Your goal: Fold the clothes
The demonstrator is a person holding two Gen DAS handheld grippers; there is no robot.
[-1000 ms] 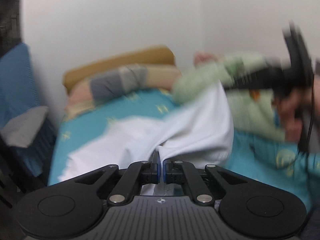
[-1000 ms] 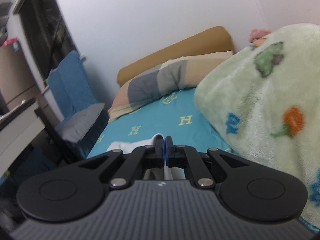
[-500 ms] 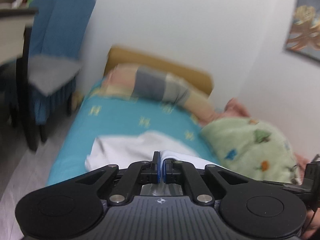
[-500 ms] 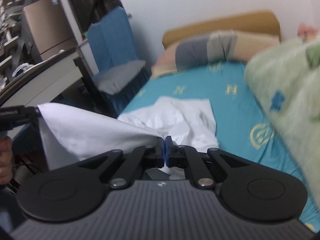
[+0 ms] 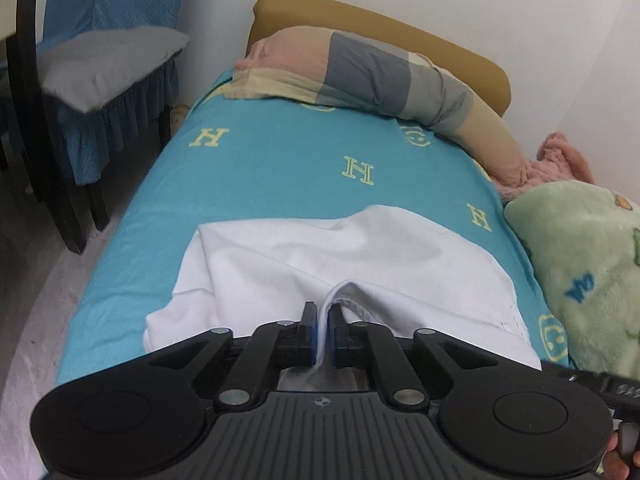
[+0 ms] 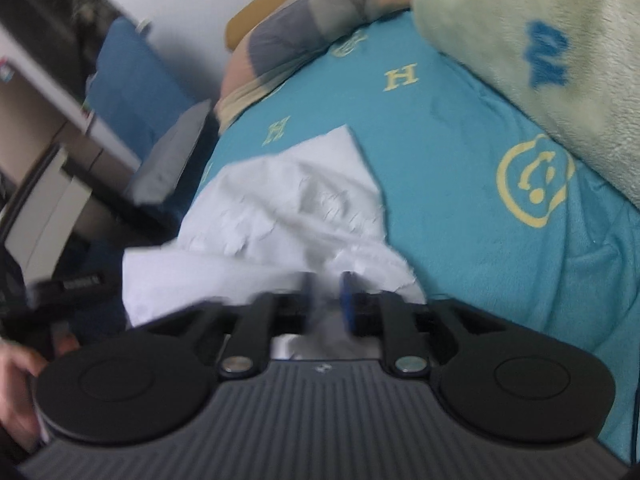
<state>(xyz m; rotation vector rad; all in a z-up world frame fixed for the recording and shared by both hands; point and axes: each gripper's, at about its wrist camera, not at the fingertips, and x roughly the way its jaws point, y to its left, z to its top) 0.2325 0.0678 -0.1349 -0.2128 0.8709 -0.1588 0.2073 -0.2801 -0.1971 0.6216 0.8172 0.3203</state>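
A white garment (image 5: 340, 256) lies spread on the teal bed sheet (image 5: 280, 160), its near edge bunched up into my left gripper (image 5: 323, 318). The left jaws stand almost together with a fold of white cloth pinched between the pads, and they are starting to open. In the right wrist view the same garment (image 6: 288, 200) lies crumpled near the bed's left edge. My right gripper (image 6: 326, 292) is opening; its pads stand apart, with blurred cloth loose between them.
A green fleece blanket (image 5: 592, 272) is heaped on the bed's right side. A long patchwork pillow (image 5: 380, 72) lies across the head end. A dark chair with a grey cushion (image 5: 100, 72) stands left of the bed. A hand (image 6: 16, 368) shows at lower left.
The garment, held up and stretched between both grippers, has come down flat onto the bed. Both grippers dropped lower. The right jaws have parted; the left show a slightly wider gap.
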